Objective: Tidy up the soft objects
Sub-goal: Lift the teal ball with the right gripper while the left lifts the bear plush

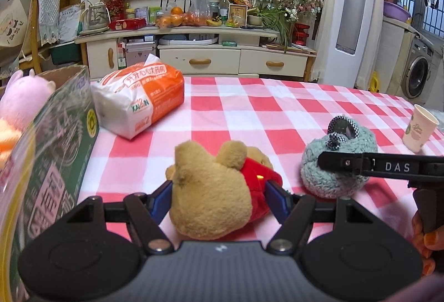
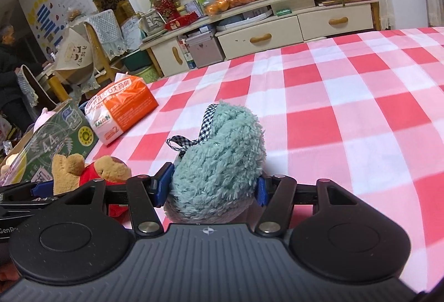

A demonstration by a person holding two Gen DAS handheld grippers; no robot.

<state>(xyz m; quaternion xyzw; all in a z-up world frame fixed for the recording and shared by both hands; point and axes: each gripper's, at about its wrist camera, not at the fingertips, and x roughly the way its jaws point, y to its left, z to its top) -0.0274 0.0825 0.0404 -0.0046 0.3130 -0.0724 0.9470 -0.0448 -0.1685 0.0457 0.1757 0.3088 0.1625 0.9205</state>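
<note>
On the red-and-white checked tablecloth (image 1: 277, 113), the green cardboard box (image 1: 63, 135) is the biggest thing and my landmark: it stands at the cloth's left edge with a pink plush (image 1: 25, 99) already inside. Just beyond it lies an orange-and-white tissue pack (image 1: 141, 99). To the box's right, close by, the left gripper (image 1: 219, 191) holds a tan teddy bear in a red shirt (image 1: 211, 191), blue pads pressed into its sides. Farther right of the box, the right gripper (image 2: 213, 185) is clamped on a fluffy teal plush slipper with a checked bow (image 2: 219, 157). Both toys look light and squashy; I'd judge they'll give under the pads without slipping, so gripping across the thick middle suits them best. A paper cup (image 1: 419, 130) stands farthest from the box.
</note>
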